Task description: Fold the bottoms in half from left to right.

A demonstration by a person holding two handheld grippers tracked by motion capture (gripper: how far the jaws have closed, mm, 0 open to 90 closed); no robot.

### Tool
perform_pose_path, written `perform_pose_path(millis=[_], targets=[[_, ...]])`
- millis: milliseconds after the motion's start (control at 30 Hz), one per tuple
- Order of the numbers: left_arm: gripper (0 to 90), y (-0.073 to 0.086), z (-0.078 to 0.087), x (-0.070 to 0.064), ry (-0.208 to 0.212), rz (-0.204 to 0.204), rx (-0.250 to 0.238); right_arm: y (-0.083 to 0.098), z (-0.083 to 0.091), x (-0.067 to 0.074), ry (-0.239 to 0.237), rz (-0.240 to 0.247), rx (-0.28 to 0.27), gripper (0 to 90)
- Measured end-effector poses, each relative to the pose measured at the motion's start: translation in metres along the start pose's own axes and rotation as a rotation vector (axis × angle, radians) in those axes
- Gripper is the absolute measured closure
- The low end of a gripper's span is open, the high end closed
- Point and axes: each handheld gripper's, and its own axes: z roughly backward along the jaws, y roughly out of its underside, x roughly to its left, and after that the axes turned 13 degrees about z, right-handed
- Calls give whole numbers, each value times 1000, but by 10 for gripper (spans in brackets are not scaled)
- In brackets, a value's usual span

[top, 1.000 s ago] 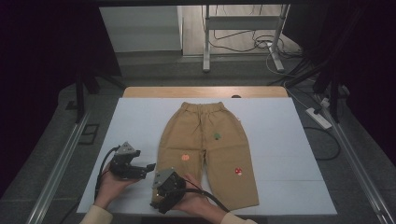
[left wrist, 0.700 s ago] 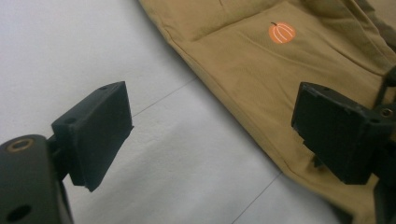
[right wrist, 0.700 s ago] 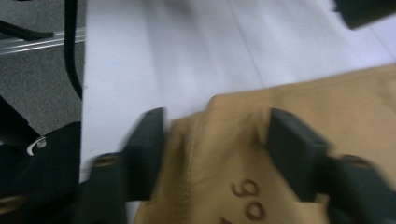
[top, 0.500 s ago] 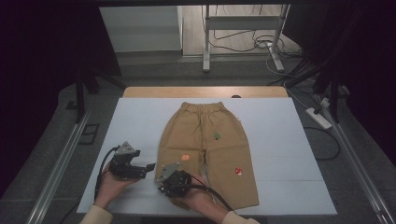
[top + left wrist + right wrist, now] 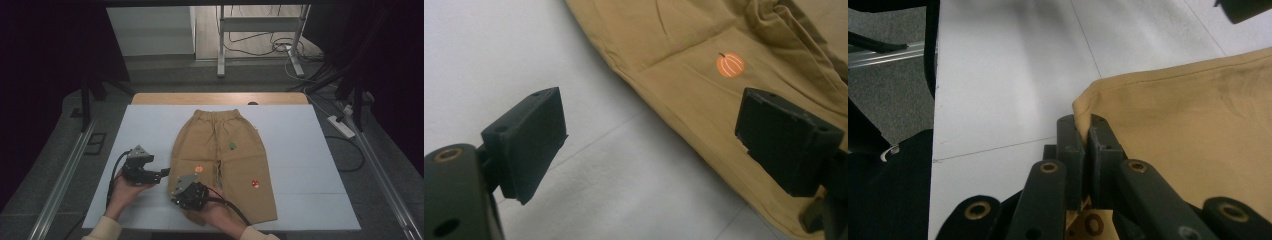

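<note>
Tan trousers (image 5: pixel 220 155): soft, light, floppy. Right gripper (image 5: pixel 1087 131) just closed, pinching near-left leg hem corner; left gripper (image 5: pixel 649 145) spread beside outer seam.

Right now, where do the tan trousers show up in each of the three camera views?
High view: trousers lie flat mid-table on the white sheet, hem nearest the person.
Left gripper view: upper right, beyond the open left gripper, with the orange pumpkin patch.
Right gripper view: right half, a hem corner pinched in the right gripper.
Shared landmark: the white sheet.
</note>
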Motion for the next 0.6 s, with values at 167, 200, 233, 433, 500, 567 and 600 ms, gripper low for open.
perform_pose_path(millis=[167,200,233,433,500,567,600], targets=[[133,-7,-3,0,6,4,5,0,1,0,-1,-1,-1,854],[133,-8,-4,0,4,2,8,0,1,0,-2,-2,-1,854],[134,-10,-6,0,5,3,10,0,0,0,-2,0,3,854],[137,-20,-11,-1,16,9,16,0,0,-1,-6,-3,-3,854],[141,-25,-14,-3,16,3,23,0,1,-1,-7,-2,-5,854],[142,-29,-17,-4,13,-10,26,0,0,-1,-8,-2,-4,854],[142,-31,-19,-4,13,-12,27,0,1,-1,-9,-2,-5,854]])
